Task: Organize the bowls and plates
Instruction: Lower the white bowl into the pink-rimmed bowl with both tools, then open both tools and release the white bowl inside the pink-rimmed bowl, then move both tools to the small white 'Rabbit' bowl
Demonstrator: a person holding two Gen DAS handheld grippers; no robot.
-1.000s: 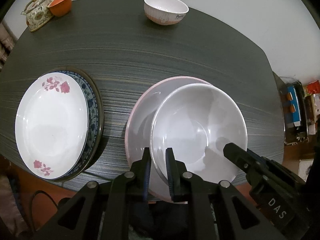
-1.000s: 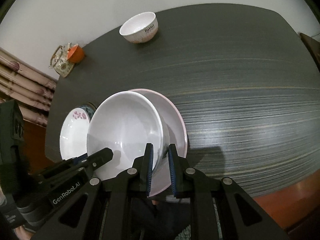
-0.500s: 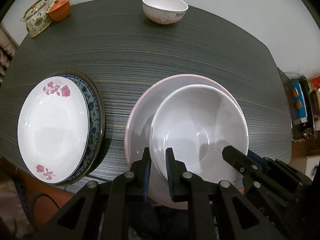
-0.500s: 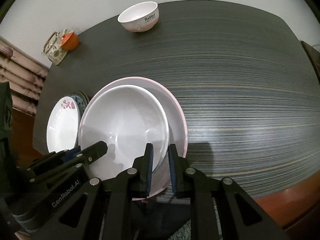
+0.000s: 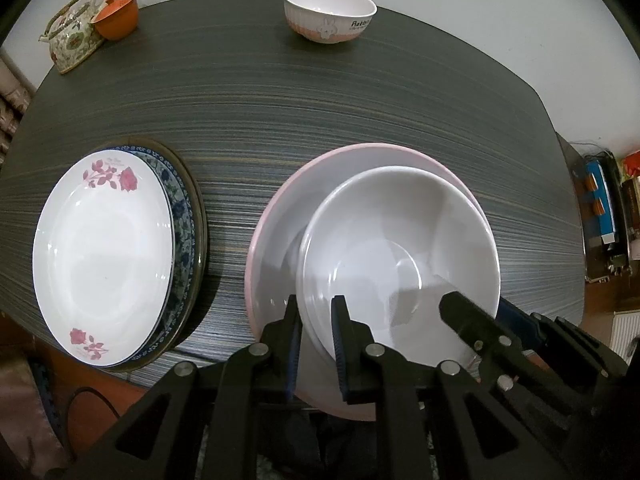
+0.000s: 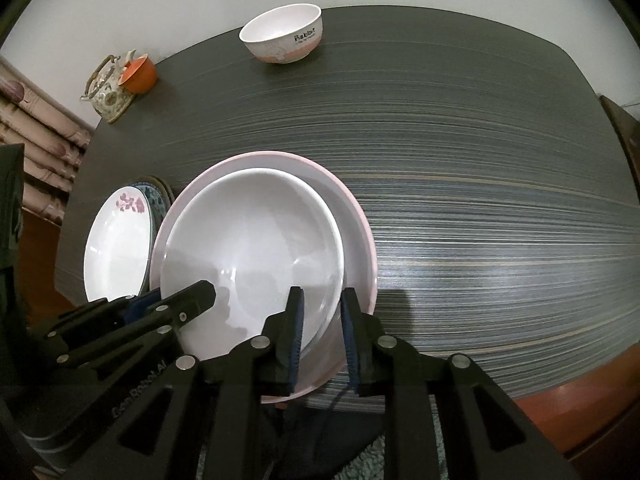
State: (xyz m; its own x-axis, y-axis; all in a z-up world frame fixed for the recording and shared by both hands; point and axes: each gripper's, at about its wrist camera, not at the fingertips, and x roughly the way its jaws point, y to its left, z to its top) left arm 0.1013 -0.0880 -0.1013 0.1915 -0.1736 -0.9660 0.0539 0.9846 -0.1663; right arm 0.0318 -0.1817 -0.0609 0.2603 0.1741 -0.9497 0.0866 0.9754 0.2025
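A white bowl [image 5: 400, 248] sits inside a larger pink-rimmed bowl [image 5: 280, 224] at the table's near edge; both also show in the right wrist view, the white bowl [image 6: 256, 240] and the pink-rimmed bowl [image 6: 356, 240]. My left gripper [image 5: 316, 320] is shut on the white bowl's near left rim. My right gripper [image 6: 322, 316] is shut on its near right rim. A white rose-patterned plate [image 5: 104, 256] lies on a blue-patterned plate [image 5: 182, 208] at the left. A small pink rabbit bowl [image 5: 330, 12] stands at the far edge.
A floral teapot [image 5: 70, 40] and an orange cup [image 5: 118, 20] stand at the dark table's [image 5: 320, 100] far left corner. Shelves with clutter [image 5: 604, 220] are beyond the table's right edge. A curtain [image 6: 44, 136] hangs at the left.
The white bowl has come down level into the pink-rimmed bowl and both grippers have moved slightly forward with it. Both stay shut on its rim.
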